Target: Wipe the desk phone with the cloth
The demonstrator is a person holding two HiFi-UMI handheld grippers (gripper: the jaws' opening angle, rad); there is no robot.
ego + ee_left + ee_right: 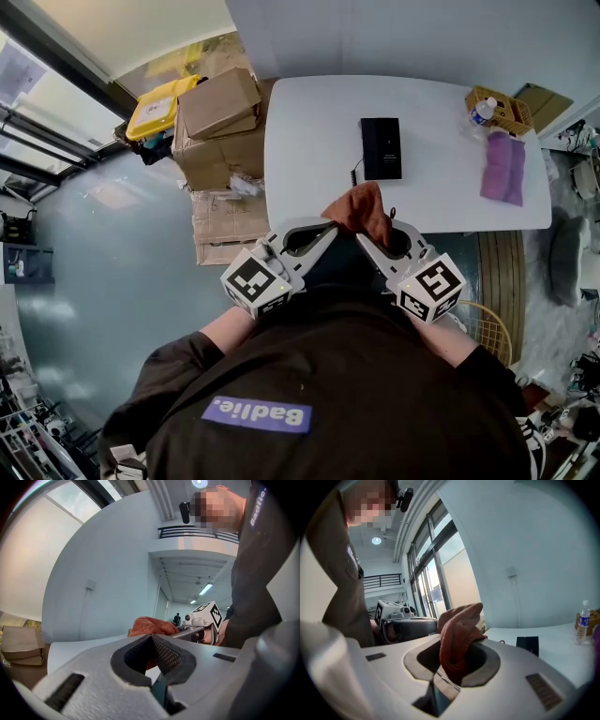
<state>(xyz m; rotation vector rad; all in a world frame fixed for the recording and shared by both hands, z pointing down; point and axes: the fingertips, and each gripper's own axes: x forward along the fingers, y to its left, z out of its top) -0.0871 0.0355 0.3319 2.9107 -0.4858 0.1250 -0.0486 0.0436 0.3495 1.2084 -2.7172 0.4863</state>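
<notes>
Rust-orange bunched cloth [459, 634] is clenched in the jaws of the grey right gripper [457, 665], low in the middle of the head view at the near edge of the white table [309, 141]. The grey left gripper [152, 639] has its jaws pressed together, tip just beside the cloth. The flat black desk phone [381, 148] lies further up the table, well apart.
</notes>
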